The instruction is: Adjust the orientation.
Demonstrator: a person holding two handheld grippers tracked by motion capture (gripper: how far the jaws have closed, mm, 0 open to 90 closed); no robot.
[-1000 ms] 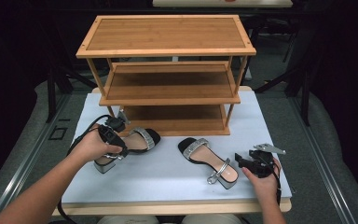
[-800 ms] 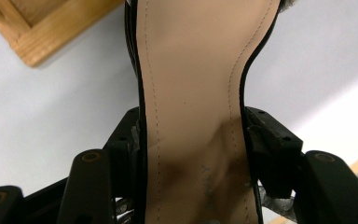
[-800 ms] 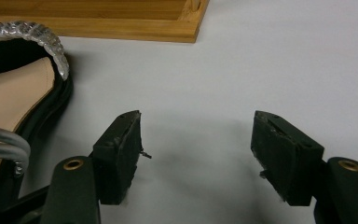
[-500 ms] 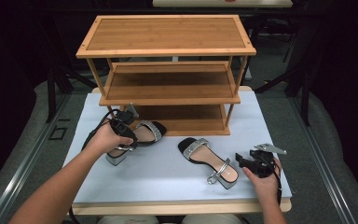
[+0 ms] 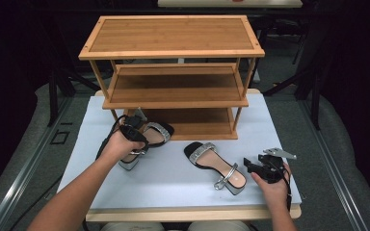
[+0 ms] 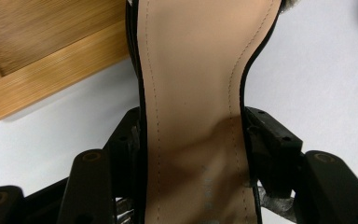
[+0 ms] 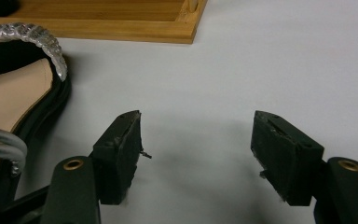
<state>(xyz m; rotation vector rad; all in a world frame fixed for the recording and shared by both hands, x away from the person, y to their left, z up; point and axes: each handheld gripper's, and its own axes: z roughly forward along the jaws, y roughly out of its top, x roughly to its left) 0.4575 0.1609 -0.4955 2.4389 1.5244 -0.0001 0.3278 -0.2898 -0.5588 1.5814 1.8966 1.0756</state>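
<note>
In the high view, my left gripper [image 5: 136, 136] held one sandal [image 5: 150, 137] on the white worktop [image 5: 173, 183], just before the bottom shelf of the wooden rack [image 5: 173, 82]. The second sandal [image 5: 215, 166] lay beside my right gripper [image 5: 251, 166].

In the left gripper view, the fingers [image 6: 265, 140] pinched the sandal's beige insole [image 6: 196, 93] from both sides.

In the right gripper view, the fingers [image 7: 121, 149] were spread, with bare worktop between them.
</note>
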